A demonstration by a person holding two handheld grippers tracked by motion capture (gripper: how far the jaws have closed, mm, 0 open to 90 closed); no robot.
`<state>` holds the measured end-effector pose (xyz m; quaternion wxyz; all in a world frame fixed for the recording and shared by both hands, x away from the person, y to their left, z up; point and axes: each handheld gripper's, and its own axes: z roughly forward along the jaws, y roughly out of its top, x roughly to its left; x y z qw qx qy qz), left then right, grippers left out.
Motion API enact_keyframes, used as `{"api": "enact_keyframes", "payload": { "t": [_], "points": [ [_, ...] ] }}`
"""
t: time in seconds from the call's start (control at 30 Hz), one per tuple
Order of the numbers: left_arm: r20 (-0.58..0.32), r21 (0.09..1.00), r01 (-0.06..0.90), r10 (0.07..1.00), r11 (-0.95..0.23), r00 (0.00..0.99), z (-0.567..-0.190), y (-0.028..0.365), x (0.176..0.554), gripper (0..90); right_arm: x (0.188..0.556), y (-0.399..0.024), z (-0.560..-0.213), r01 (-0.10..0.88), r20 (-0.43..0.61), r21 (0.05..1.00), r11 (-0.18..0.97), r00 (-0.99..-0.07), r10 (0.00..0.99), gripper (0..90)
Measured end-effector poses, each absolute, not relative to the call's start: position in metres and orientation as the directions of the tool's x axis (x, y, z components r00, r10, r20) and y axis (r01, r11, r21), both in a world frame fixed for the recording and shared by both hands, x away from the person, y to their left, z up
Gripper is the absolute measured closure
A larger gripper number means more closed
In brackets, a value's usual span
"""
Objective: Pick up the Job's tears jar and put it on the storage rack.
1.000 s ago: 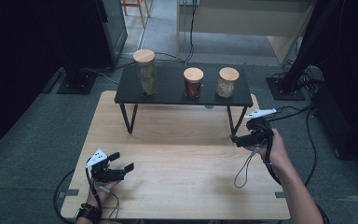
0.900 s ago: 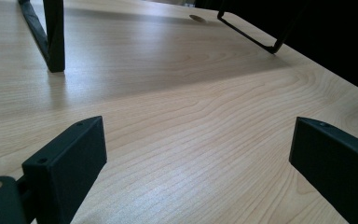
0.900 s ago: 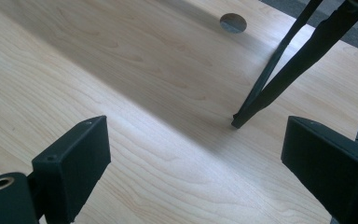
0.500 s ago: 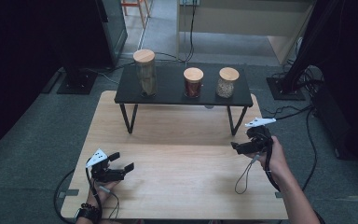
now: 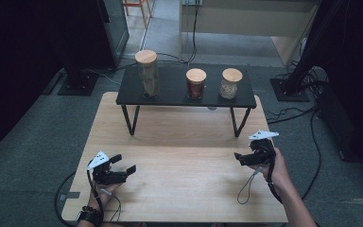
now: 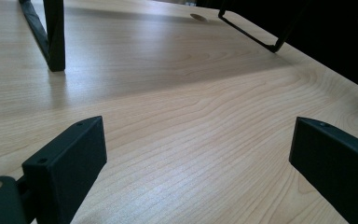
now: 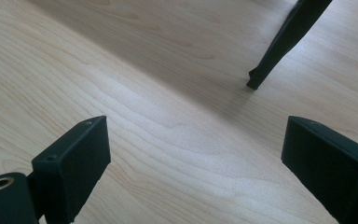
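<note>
1. Both the left gripper (image 5: 123, 171) and the right gripper (image 5: 240, 157) hover over the table (image 5: 184, 189), jaws apart, empty.
2. Three jars sit on the black shelf (image 5: 170, 97); the pale-filled jar (image 5: 230, 83) is nearest the right gripper.
3. Approaching level and centring the jaws should help.

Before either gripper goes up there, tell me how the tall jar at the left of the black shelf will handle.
The tall jar stands narrow and high, so a sideways push probably tips it. Its wall looks like smooth glass, likely slippery and breakable. The wooden lid may lift off, so a grip on the body seems safer.
</note>
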<state>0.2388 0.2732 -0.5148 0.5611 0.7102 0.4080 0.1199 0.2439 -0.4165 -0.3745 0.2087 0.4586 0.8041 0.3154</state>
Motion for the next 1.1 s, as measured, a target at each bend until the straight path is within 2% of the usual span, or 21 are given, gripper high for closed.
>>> {"api": "enact_keyframes", "payload": {
  "t": [1.1],
  "points": [
    [-0.28, 0.895, 0.443, 0.718, -0.044, 0.637, -0.514, 0.272, 0.238, 4.0, 0.215, -0.443, -0.429, 0.555, -0.022, 0.763, 0.331, -0.49, 0.872, 7.7]
  ]
}}
